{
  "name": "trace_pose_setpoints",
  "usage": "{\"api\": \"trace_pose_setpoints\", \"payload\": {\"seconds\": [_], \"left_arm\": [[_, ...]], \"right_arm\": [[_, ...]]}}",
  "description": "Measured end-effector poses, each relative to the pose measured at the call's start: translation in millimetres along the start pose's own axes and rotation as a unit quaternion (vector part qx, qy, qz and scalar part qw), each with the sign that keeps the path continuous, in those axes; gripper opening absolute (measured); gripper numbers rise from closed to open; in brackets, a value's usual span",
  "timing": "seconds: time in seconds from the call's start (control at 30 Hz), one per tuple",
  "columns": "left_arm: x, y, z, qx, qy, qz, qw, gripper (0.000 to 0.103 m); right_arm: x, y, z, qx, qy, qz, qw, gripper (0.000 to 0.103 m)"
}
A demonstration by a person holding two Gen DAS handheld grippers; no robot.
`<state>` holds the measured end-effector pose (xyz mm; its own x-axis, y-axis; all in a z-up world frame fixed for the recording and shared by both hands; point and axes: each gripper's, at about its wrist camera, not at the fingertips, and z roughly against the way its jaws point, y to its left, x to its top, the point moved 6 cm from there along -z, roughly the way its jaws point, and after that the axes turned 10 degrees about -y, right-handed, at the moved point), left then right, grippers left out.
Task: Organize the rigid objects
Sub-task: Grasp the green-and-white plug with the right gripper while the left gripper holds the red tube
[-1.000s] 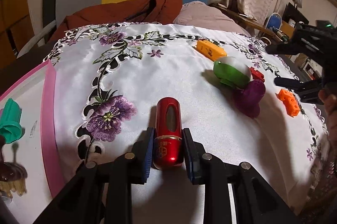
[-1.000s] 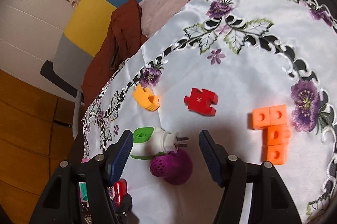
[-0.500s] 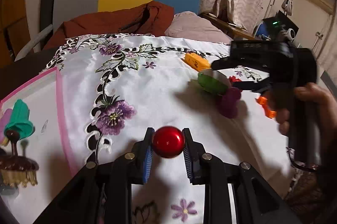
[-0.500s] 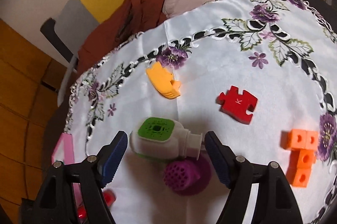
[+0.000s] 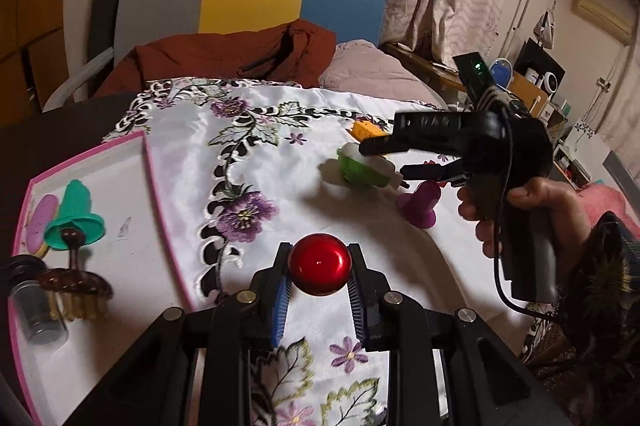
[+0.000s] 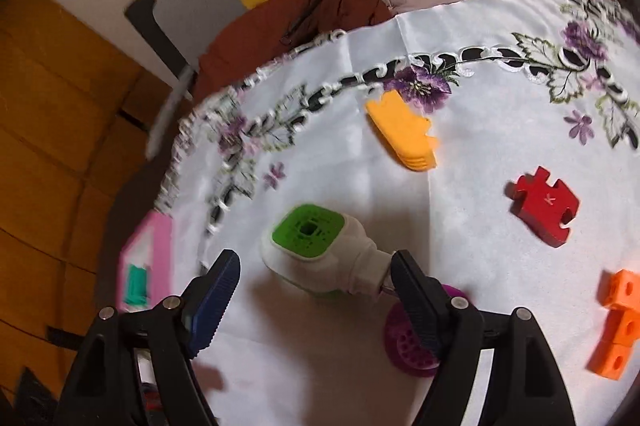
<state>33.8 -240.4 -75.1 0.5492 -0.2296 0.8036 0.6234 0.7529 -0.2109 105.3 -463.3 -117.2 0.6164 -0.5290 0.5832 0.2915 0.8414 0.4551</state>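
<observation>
Over at the table's left edge sits a pink-rimmed white tray (image 5: 150, 165), and it already holds a few things: a teal cone-shaped toy (image 5: 76, 216), a flat lilac oval piece (image 5: 40, 222) tucked just behind it, a brown comb-like toy (image 5: 74, 288) with pale teeth, and a small grey cylinder (image 5: 38, 318) lying on its side at the near corner.

The left gripper (image 5: 320, 286) is clamped on a glossy red metal canister (image 5: 320, 268), held above the embroidered white tablecloth (image 5: 192, 153) with its rounded end facing the camera, just right of the tray.

The right gripper (image 6: 316, 286) hangs with its blue-padded fingers spread wide on either side of a white plug-in device with a green face (image 6: 316, 250); its metal prongs reach the right finger. Whether they touch is hard to say.

Loose on the cloth I count one yellow-orange block (image 6: 404, 133), one red jigsaw piece (image 6: 544, 211), one purple perforated toy (image 6: 412, 338) partly under the right finger, and one cluster of orange cubes (image 6: 616, 322).
</observation>
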Motion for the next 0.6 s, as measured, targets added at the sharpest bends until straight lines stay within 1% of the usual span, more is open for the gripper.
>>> {"api": "trace_pose_setpoints", "payload": {"seconds": [0.13, 0.2, 0.3, 0.37, 0.4, 0.43, 0.5, 0.53, 0.57, 0.6], "left_arm": [[1.5, 7.1, 12.0, 0.005, -0.006, 0.004, 1.0, 0.026], [2.6, 10.0, 17.1, 0.008, -0.01, 0.006, 0.9999, 0.026], [5.0, 14.2, 25.3, 0.011, -0.015, 0.007, 0.9998, 0.026], [5.9, 16.6, 29.7, 0.016, -0.018, 0.005, 0.9997, 0.026], [6.1, 18.9, 31.9, 0.017, -0.018, 0.006, 0.9997, 0.026], [6.0, 21.3, 33.7, 0.021, -0.018, 0.007, 0.9996, 0.026], [5.4, 27.0, 35.8, 0.028, -0.017, 0.011, 0.9994, 0.026], [4.8, 29.7, 37.2, 0.031, -0.017, 0.014, 0.9993, 0.026], [4.4, 33.4, 38.8, 0.037, -0.017, 0.016, 0.999, 0.026], [4.3, 36.3, 39.9, 0.041, -0.018, 0.018, 0.9988, 0.026]], "right_arm": [[-3.6, 6.5, -3.7, -0.038, -0.008, 0.063, 0.997, 0.079], [-4.7, 13.6, -7.3, -0.058, -0.015, 0.109, 0.992, 0.08], [-5.9, 15.3, -16.9, -0.083, -0.013, 0.144, 0.986, 0.08], [-7.0, 13.8, -23.3, -0.095, -0.009, 0.151, 0.984, 0.08], [-6.9, 14.2, -25.5, -0.111, -0.015, 0.165, 0.98, 0.08], [-7.2, 16.0, -27.1, -0.117, -0.019, 0.173, 0.978, 0.079], [-11.1, 25.6, -29.0, -0.121, -0.024, 0.201, 0.972, 0.069], [-13.8, 31.5, -28.9, -0.121, -0.027, 0.218, 0.968, 0.067], [-17.5, 39.4, -28.8, -0.12, -0.03, 0.239, 0.963, 0.06], [-23.1, 48.8, -27.8, -0.116, -0.033, 0.265, 0.957, 0.056]]}}
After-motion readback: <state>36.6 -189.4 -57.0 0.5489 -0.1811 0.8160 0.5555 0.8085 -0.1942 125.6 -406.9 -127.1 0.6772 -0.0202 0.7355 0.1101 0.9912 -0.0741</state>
